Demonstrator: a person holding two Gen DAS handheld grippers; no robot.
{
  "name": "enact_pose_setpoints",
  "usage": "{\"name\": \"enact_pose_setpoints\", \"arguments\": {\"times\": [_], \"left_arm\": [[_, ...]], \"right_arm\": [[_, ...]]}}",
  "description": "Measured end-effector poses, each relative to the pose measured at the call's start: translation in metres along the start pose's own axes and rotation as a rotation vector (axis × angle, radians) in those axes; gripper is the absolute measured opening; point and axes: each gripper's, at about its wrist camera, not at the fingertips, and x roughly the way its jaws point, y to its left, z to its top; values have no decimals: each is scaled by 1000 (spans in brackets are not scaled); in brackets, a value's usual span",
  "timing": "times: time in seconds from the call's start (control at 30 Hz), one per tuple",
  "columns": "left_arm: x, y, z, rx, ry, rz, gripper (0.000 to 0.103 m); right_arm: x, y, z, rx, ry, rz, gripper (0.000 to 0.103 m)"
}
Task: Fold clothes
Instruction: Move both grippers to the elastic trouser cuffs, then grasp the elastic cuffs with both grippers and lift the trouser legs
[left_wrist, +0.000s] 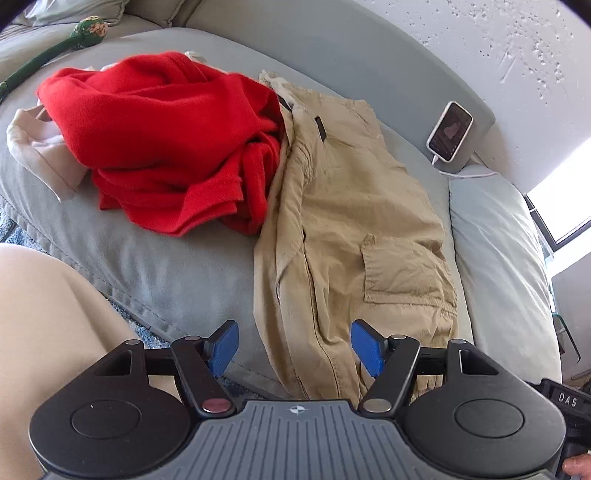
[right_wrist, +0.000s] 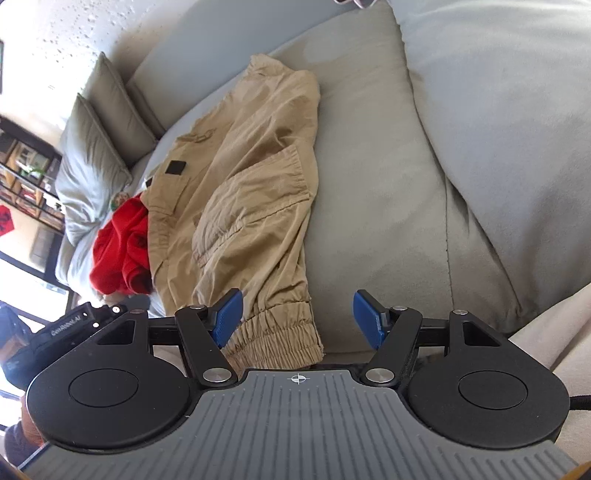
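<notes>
Khaki cargo pants lie lengthwise on a grey sofa cushion, folded leg on leg. A crumpled red garment lies to their left, over a pale pink garment. My left gripper is open and empty, just above the near end of the pants. In the right wrist view the pants run away from me, with the elastic cuff nearest. My right gripper is open and empty, its left fingertip over the cuff. The red garment shows beyond.
A phone on a white cable leans on the sofa back. A green stick toy lies far left. Back cushions rise on the right, throw pillows at the far end. My knee is at lower left.
</notes>
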Motion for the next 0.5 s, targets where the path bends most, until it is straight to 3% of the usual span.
{"name": "enact_pose_setpoints", "arguments": {"times": [0.17, 0.3, 0.4, 0.5], "left_arm": [[23, -11, -7, 88, -1, -2, 66], [35, -12, -2, 76, 11, 8, 67], [36, -12, -2, 69, 16, 10, 68], [31, -12, -5, 92, 22, 17, 61]], "right_arm": [[21, -12, 7, 2, 48, 70, 70], [25, -17, 14, 14, 31, 159, 68], [30, -16, 16, 3, 29, 169, 68], [31, -17, 16, 4, 30, 174, 66]]}}
